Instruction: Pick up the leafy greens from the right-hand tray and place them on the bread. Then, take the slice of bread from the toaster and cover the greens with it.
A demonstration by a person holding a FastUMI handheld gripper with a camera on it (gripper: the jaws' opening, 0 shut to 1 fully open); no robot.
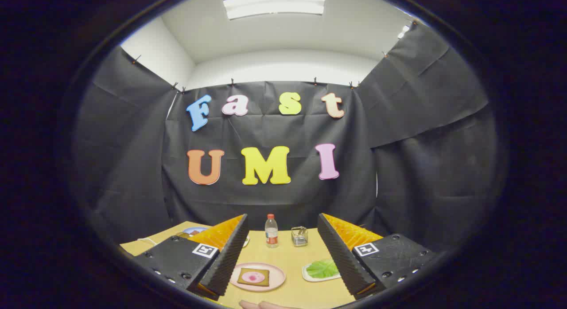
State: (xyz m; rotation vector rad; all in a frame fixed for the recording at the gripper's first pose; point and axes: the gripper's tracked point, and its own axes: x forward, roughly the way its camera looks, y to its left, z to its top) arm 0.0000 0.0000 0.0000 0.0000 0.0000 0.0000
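While our gripper (282,256) hangs wide and empty, nothing is lifted yet.
Nearest, between our spread fingers, we see the bread (253,277) on its pink plate (275,280) to the left and the leafy greens (323,268) on the right-hand tray (306,273); we judge this height suits lining up. Farther off stand a bottle (271,231) and the toaster (299,236).

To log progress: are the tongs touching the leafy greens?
Apart. The gripper view shows the tongs open above the table, with the leafy greens untouched on their tray.

Pink plate (277,280), brown bread (253,276) w/ pink spot, green leafy greens (322,268), white tray (307,274), tan table (288,256)
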